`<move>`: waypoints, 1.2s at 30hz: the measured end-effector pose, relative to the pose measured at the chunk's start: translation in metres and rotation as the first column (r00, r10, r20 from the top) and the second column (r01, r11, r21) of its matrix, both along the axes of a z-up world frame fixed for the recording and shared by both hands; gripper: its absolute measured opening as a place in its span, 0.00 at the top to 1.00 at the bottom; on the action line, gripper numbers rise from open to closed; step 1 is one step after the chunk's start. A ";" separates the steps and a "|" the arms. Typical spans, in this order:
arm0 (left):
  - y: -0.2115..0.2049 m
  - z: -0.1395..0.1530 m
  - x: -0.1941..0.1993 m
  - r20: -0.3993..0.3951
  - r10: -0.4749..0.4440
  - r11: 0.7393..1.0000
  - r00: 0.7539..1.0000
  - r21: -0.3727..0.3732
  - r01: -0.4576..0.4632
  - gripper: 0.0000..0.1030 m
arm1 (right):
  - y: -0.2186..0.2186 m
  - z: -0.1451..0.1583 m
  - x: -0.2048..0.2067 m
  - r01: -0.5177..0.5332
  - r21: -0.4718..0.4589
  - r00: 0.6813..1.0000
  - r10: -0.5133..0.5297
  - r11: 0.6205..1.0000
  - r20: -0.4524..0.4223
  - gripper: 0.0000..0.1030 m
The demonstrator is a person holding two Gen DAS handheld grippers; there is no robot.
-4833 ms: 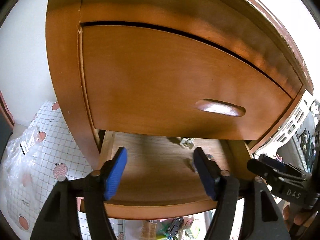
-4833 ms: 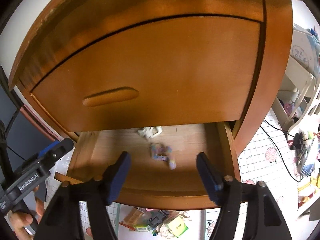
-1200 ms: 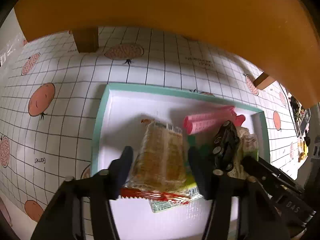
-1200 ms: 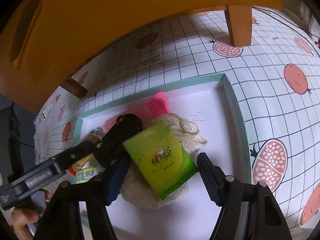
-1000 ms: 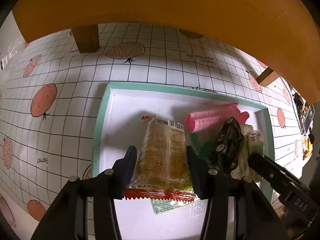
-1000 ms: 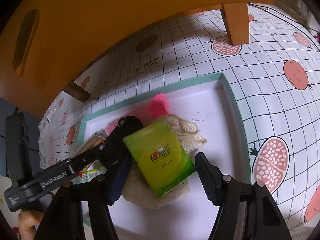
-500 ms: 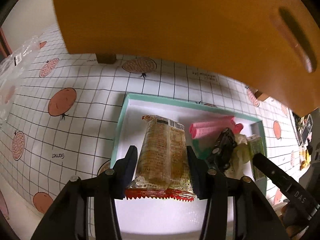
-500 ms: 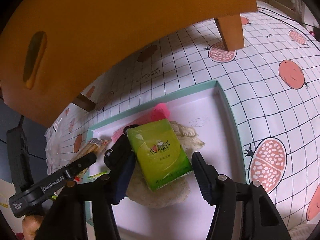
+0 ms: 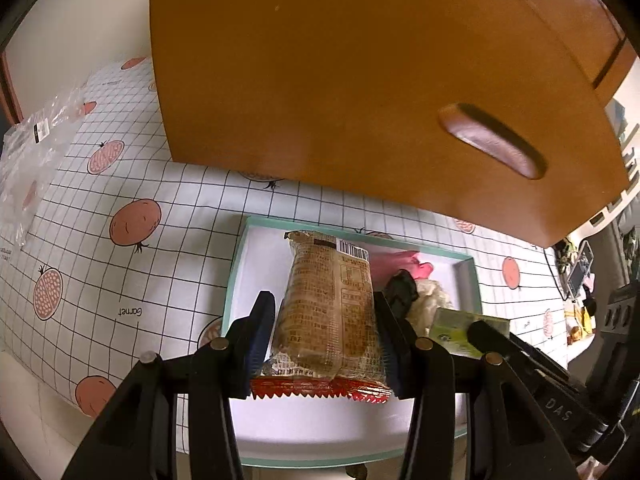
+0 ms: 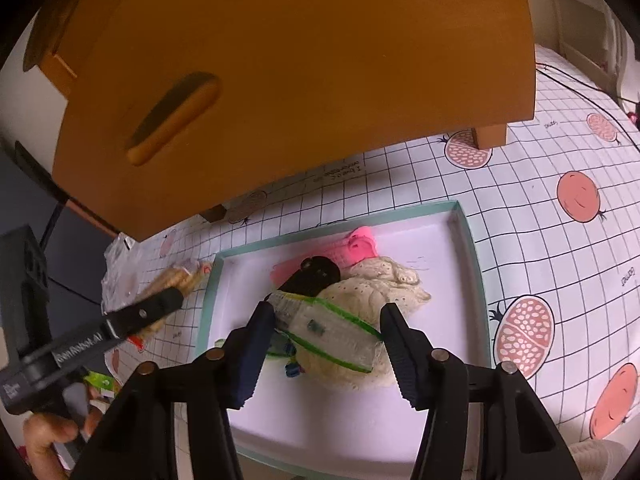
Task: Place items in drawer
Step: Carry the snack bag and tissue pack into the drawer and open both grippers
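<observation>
My left gripper (image 9: 323, 318) is shut on a brown snack packet (image 9: 326, 276) with a red crimped end, held above the teal-rimmed white tray (image 9: 235, 276). The right gripper (image 10: 326, 320) has a green tissue pack (image 10: 332, 334) between its pads. Its jaws are closing on the pack, which shows edge-on, lifted off the tray (image 10: 469, 248). In the left wrist view the green pack (image 9: 456, 328) hangs to the right of the snack packet. The wooden drawer front (image 9: 360, 80) with its slot handle (image 9: 494, 142) looms above both grippers.
A pink item (image 10: 360, 246), a cream lace cloth (image 10: 384, 292) and a black object (image 10: 316, 276) lie in the tray. The tray rests on a checked mat with fruit prints (image 9: 136, 222). A clear plastic bag (image 9: 28, 160) lies at the left. A cabinet leg (image 10: 490, 136) stands behind the tray.
Both grippers have risen from the tray with their items. The drawer front and handle have come into view. The green pack has tipped from face-up to edge-on.
</observation>
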State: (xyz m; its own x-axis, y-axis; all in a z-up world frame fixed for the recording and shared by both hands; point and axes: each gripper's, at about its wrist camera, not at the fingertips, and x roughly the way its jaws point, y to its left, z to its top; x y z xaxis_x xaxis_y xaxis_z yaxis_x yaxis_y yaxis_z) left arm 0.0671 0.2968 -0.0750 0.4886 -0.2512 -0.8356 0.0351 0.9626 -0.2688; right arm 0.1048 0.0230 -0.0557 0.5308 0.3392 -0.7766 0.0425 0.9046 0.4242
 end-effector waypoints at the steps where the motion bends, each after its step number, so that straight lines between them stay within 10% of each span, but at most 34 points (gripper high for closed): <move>1: 0.000 0.001 -0.001 0.003 -0.002 1.000 1.000 -0.003 0.002 0.52 | 0.000 0.001 -0.001 0.001 0.000 1.000 -0.001 1.000 0.000 0.44; 12: -0.003 0.059 -0.018 0.088 -0.044 0.994 0.995 -0.091 0.052 0.52 | 0.003 0.059 -0.017 -0.014 0.015 0.993 0.012 1.000 0.115 0.44; 26: -0.009 0.208 -0.015 0.460 -0.080 0.982 0.884 -0.117 0.149 0.52 | 0.013 0.231 -0.009 -0.035 -0.021 0.906 0.040 0.999 0.422 0.44; 36: -0.008 0.222 0.022 0.491 -0.057 0.991 0.869 -0.078 0.108 0.52 | 0.009 0.268 0.031 0.020 -0.124 0.913 0.033 0.992 0.407 0.44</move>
State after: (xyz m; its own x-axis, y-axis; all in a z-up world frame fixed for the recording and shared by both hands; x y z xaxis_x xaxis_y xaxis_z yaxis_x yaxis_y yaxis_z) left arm 0.0890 0.2883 0.1470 0.8004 -0.3774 -0.4658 0.2644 0.9195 -0.2908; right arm 0.1353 0.0319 0.2125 0.8082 0.2593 -0.5287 -0.1162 0.9504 0.2885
